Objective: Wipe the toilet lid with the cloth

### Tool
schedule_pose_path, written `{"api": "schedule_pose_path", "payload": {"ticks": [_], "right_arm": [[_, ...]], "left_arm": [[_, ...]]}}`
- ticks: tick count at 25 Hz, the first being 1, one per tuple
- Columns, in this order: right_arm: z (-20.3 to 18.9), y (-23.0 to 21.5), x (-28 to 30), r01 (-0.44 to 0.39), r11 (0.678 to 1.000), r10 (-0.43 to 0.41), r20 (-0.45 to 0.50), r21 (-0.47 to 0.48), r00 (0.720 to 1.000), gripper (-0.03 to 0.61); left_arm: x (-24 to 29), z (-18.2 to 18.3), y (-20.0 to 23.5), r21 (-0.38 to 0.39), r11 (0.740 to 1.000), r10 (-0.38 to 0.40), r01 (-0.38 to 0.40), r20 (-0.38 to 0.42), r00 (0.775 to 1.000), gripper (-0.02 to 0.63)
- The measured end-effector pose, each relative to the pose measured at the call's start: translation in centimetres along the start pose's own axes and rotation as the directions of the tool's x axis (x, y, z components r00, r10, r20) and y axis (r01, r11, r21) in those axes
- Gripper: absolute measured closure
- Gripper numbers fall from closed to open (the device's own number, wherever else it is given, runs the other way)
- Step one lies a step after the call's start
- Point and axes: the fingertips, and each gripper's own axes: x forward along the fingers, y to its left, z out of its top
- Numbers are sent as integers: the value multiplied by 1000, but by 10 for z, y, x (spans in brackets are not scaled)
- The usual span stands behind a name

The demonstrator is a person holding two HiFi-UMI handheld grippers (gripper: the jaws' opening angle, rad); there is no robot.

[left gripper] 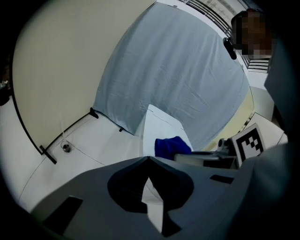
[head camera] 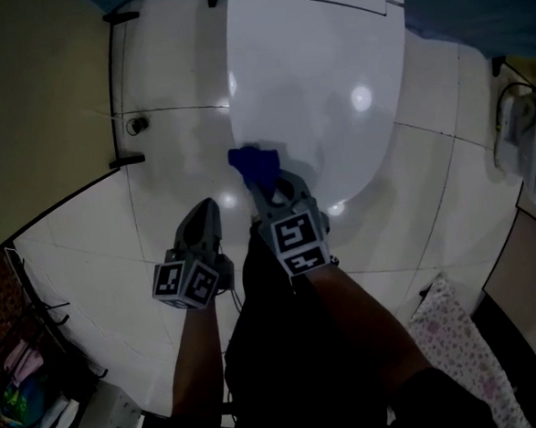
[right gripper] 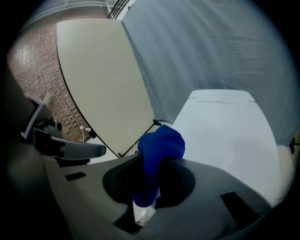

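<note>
The right gripper (right gripper: 149, 164) has its jaws pinching the bunched dark-blue cloth (right gripper: 160, 144), held at the near rim of the glossy white closed toilet lid (head camera: 319, 86); contact is unclear; only a small wad pokes out, so I judge the hard jaw tips could scrape the lid, or the cloth could slip free under a firm stroke; the left gripper (left gripper: 149, 158), jaws pressed together on nothing, hangs just beside it over the white tiled floor (head camera: 87, 239), close enough to clip on a leftward sweep; a beige partition wall (head camera: 31, 97) crowds the left; a patterned mat (head camera: 459, 332) lies right.
</note>
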Motion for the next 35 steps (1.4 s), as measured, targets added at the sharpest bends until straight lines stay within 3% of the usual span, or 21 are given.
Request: {"api": "schedule_pose_path", "payload": {"ticks": [3,7,9,13,17,22,25,27,31,35], "right_arm": [[-42,5,28,-4,999,-1,-117,-50,993,520],[-76,-12,29,13,959,-75,-212,-281,974,520],[-85,-23,20,17,941,-88,-196,-337,977,520],[-100,-56,-11,69,931,-122,-128,-357,984,520],[-125,-100,-53,130,890,-196,-108,-438,975,520],[-145,-172,-106,267,885,-332,-116,-382,936,520],[-160,-212,-124,372,875,-448,-222,-311,866,522],[-158,-231,-138,435,868,-486,-239,-239,840,522],[-119,-238,-180,511,845,-531,-128,-160,838,522],[-83,-237,-241,561,809,-570,2,-174,822,522]], "left_arm": [[-5,-8,7,-15,1000,11,-11,-12,1000,621],[-4,-20,7,-19,1000,8,-9,-41,999,621],[-1,-26,2,-25,1000,3,-5,-54,999,621],[8,-33,-17,-16,999,-36,35,-83,996,621],[22,-37,-34,6,997,-76,77,-107,991,621],[38,-45,-66,33,992,-119,125,-144,982,621],[47,-43,-87,77,983,-155,169,-159,975,621],[51,-36,-102,97,975,-186,202,-155,970,621],[42,-3,-120,192,964,-168,185,-99,981,621],[23,60,-140,343,933,-130,111,33,991,621]]}}
